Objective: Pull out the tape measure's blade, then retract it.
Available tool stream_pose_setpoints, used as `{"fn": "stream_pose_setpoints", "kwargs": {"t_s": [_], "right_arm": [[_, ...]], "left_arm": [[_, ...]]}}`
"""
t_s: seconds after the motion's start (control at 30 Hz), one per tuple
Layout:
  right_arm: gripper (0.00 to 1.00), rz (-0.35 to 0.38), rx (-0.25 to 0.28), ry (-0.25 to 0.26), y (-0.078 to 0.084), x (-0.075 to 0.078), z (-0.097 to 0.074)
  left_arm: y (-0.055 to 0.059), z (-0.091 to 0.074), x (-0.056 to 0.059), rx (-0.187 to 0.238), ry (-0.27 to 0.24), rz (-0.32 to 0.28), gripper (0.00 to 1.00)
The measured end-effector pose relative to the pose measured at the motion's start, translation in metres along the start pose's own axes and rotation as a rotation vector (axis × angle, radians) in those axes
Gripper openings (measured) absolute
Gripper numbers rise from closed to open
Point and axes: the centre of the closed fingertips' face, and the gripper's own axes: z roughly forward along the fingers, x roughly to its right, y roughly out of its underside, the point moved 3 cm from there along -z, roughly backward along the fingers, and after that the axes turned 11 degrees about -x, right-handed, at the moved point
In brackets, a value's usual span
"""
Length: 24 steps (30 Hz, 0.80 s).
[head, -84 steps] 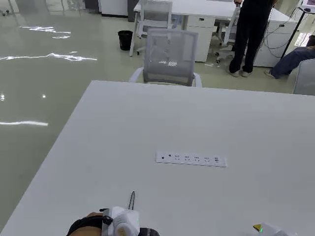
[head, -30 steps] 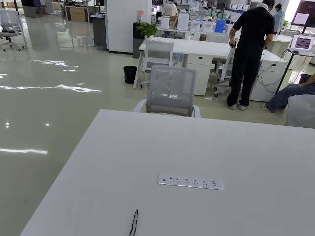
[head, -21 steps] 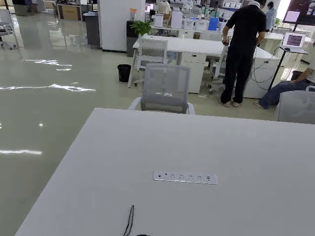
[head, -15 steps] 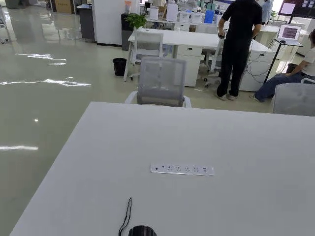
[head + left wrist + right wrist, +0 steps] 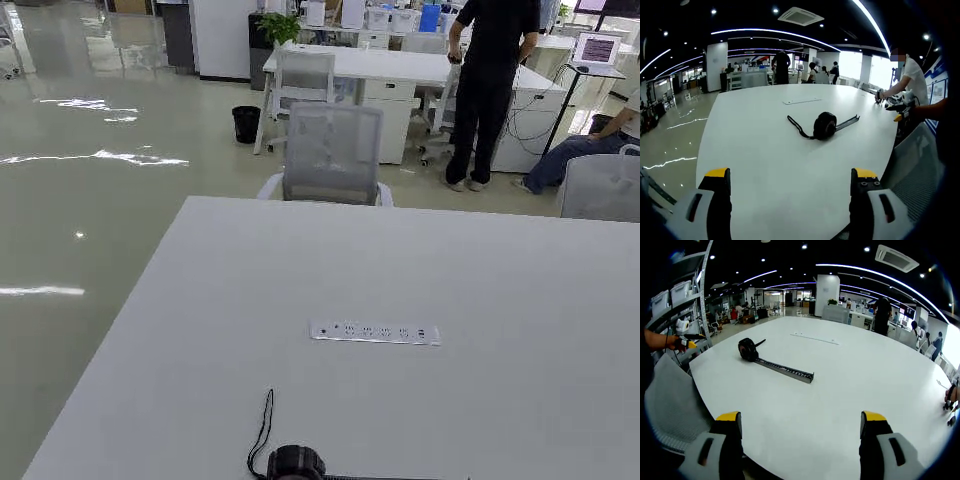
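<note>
A black tape measure lies on the white table near its front edge, with its black wrist strap trailing away. In the right gripper view the tape measure has its blade pulled out flat across the table. In the left gripper view the case has the blade running off behind it. My left gripper and right gripper are open with nothing between their jaws. Each is held back off the table's edge, on opposite sides of the tape measure.
A white power strip is set into the table's middle. A grey mesh chair stands at the far side, and a person in black stands beyond it. Mesh chair backs sit close beside each gripper.
The head camera tilted up and then back down, bringing the tape measure's case into the bottom of the picture. The tape measure and strap lie where they were.
</note>
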Motion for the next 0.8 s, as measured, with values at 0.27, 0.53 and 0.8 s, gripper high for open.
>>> {"fn": "stream_pose_setpoints", "kwargs": {"t_s": [0.27,0.53,0.8], "right_arm": [[1.0,0.015,-0.008,0.007,0.009,-0.003,-0.003],[1.0,0.025,-0.008,0.008,0.011,-0.003,-0.005],[1.0,0.015,-0.01,0.003,0.011,-0.002,-0.002]], "left_arm": [[0.0,-0.004,-0.001,0.003,-0.011,-0.035,0.99],[0.0,-0.005,0.004,-0.007,-0.007,-0.045,0.99],[-0.004,-0.008,0.008,-0.011,-0.016,-0.041,0.99]]}}
